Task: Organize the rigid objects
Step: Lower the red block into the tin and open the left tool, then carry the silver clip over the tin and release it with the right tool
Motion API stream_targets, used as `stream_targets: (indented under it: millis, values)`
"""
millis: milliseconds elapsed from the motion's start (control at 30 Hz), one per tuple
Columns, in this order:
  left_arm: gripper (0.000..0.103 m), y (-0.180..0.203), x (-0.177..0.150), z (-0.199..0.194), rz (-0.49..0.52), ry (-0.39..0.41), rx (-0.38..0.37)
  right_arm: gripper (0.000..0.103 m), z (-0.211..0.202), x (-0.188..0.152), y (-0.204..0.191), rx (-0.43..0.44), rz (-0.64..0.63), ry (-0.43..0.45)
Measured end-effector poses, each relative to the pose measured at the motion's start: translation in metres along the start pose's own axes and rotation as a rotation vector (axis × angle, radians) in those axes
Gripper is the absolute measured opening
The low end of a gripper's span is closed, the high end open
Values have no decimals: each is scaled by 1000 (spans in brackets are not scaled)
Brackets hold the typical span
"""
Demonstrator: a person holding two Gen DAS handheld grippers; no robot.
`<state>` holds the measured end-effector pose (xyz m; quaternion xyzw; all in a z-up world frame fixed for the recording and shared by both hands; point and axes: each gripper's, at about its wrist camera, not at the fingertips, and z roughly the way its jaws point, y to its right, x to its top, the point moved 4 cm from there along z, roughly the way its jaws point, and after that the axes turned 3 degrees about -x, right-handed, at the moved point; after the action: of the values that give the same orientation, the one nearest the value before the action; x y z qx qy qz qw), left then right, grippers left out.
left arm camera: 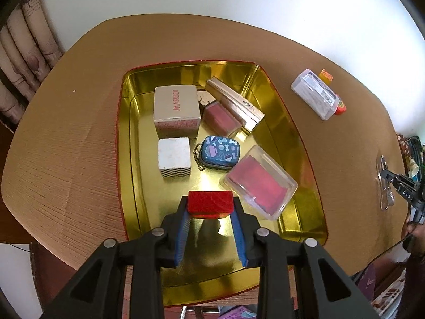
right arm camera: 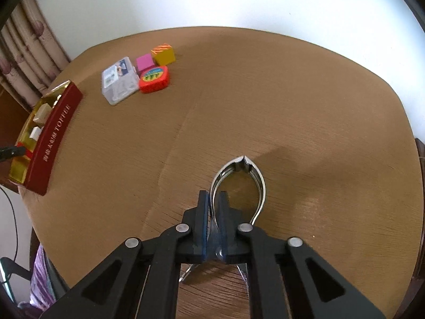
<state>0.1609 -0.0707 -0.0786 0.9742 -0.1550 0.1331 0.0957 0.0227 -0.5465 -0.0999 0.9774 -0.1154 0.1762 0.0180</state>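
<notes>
L gripper (left arm camera: 209, 207) pinching red ridged block (left arm camera: 209, 202), held over near end of gold tin tray (left arm camera: 305, 159) | tray holds white boxes, blue bone-print tin (left arm camera: 220, 151), pink-filled clear case (left arm camera: 261, 180) | R gripper (right arm camera: 213, 204) pressed onto one handle of steel nail nippers (right arm camera: 239, 183) lying on wooden table (right arm camera: 318, 106) | clear plastic box (right arm camera: 119, 83), red tape measure (right arm camera: 155, 79) beyond tray

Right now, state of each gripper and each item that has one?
left gripper: shut on red block, over the tin
right gripper: shut on metal nippers, blades closed
gold tin: open, lidless, part filled
clear case: closed, inside the tin
clear box: closed, on the table
</notes>
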Motion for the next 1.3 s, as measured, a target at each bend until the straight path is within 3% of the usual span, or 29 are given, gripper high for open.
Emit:
stream_targets:
  millis: [33, 100, 167, 267, 400, 600, 1167, 1300]
  values:
    - [30, 1, -1, 1, 5, -2, 2, 19, 2, -1, 0, -28, -10, -6]
    - [30, 3, -2, 1, 8, -1, 2, 26, 7, -4, -1, -37, -17, -27]
    - [30, 5, -2, 1, 5, 0, -7, 25, 9, -4, -3, -65, -42, -26]
    - [30, 6, -4, 1, 7, 2, -15, 3, 9, -2, -2, -94, -55, -19]
    - [30, 8, -5, -4, 11, 16, -29, 2, 4, -2, 1, -54, -61, -21]
    - [30, 6, -4, -13, -6, 33, -43, 2, -29, -1, -5, -29, -76, 59]
    - [32, -5, -2, -42, -74, 97, -127, 2, -89, 34, -79, 108, -117, 224]
    - [33, -11, -6, -54, -105, 144, -90, 2, -112, 45, -104, 172, -132, 261]
